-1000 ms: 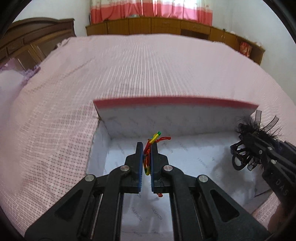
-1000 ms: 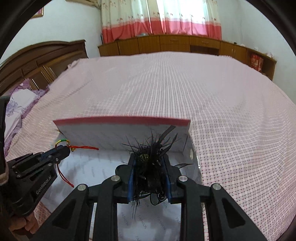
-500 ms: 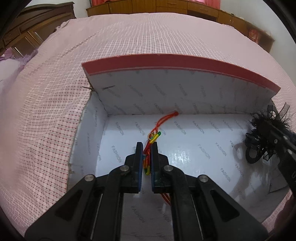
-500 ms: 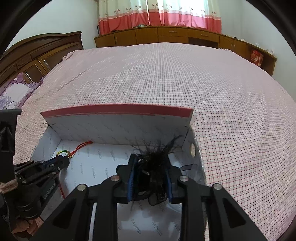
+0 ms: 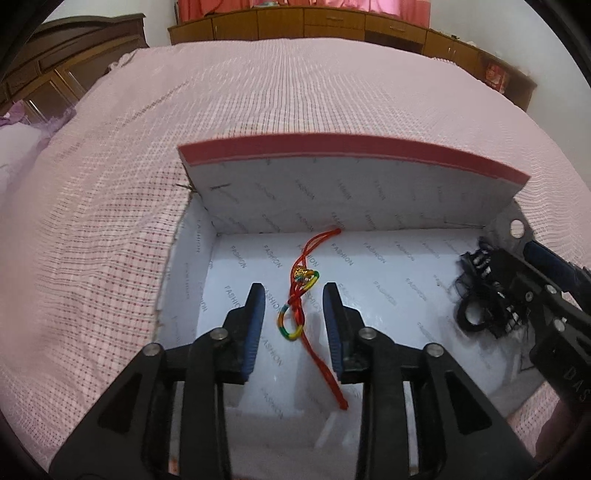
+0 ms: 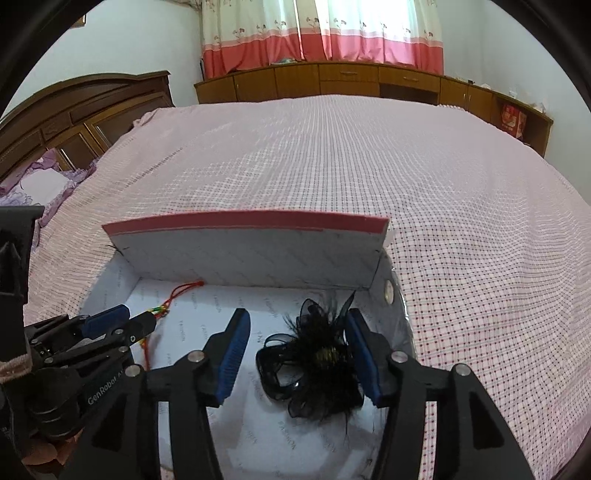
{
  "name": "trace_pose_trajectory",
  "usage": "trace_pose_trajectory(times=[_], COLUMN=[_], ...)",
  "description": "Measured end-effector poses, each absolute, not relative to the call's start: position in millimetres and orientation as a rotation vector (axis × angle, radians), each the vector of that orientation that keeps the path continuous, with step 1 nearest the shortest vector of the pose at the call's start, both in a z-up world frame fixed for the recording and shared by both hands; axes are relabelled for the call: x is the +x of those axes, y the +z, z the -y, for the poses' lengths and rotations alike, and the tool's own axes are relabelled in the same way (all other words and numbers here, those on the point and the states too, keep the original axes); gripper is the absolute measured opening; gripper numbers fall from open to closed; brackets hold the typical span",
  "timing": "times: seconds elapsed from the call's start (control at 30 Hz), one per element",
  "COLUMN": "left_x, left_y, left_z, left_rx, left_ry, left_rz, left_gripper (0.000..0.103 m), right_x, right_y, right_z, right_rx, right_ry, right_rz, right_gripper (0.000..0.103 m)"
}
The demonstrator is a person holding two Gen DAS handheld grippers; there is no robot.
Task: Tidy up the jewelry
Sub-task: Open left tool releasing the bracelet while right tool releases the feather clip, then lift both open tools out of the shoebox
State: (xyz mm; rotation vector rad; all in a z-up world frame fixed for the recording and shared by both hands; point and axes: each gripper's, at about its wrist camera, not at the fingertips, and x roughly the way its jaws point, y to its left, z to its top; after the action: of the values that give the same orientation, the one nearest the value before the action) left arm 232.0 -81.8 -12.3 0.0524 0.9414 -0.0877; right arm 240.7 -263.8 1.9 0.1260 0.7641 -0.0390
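An open white box with a red-edged lid (image 5: 347, 192) lies on the bed; it also shows in the right wrist view (image 6: 251, 254). A red cord bracelet with coloured loops and a gold charm (image 5: 301, 295) lies on the box floor, between the open fingers of my left gripper (image 5: 293, 291), untouched. It also shows in the right wrist view (image 6: 166, 306). A black feathered hair clip (image 6: 317, 358) lies on the box floor at the right, between the open fingers of my right gripper (image 6: 295, 319). The clip also shows in the left wrist view (image 5: 484, 295).
The box sits on a pink checked bedspread (image 6: 351, 158). A dark wooden headboard (image 6: 85, 107) is at the left with a purple pillow (image 6: 40, 184). Wooden cabinets (image 6: 351, 81) and pink curtains (image 6: 321, 33) stand at the far wall.
Both grippers have opened. The bracelet has dropped from the left gripper onto the box floor, and the hair clip has dropped from the right gripper onto the floor.
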Motion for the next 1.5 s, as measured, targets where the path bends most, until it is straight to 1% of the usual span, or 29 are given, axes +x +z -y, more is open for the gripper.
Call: trace_pose_trajectory(times=[0.2, 0.4, 0.53, 0.67, 0.93, 1.23, 1.5], left_x=[203, 172, 147, 123, 104, 76, 58], left_y=[9, 26, 36, 45, 59, 61, 44], left_z=[78, 67, 60, 51, 33, 22, 9], left_rx=[0.048, 0.035, 0.029, 0.021, -0.017, -0.004, -0.002], left_ry=[-0.096, -0.095, -0.096, -0.08, -0.084, -0.081, -0.045], left_rz=[-0.895, -0.829, -0.781, -0.731, -0.677, -0.647, -0.627], left_gripper=[0.028, 0.03, 0.033, 0.035, 0.036, 0.036, 0.036], right_x=[217, 182, 155, 132, 92, 69, 46], right_y=[15, 34, 44, 52, 59, 49, 36], right_z=[260, 254, 249, 242, 240, 236, 229], right_rx=[0.121, 0.115, 0.096, 0.092, 0.131, 0.134, 0.098], right_ry=[-0.027, -0.012, -0.01, -0.011, -0.009, -0.032, -0.059], right_rz=[-0.717, -0.628, -0.569, -0.524, -0.48, -0.481, -0.471], right_gripper=[0.059, 0.063, 0.065, 0.065, 0.066, 0.066, 0.066])
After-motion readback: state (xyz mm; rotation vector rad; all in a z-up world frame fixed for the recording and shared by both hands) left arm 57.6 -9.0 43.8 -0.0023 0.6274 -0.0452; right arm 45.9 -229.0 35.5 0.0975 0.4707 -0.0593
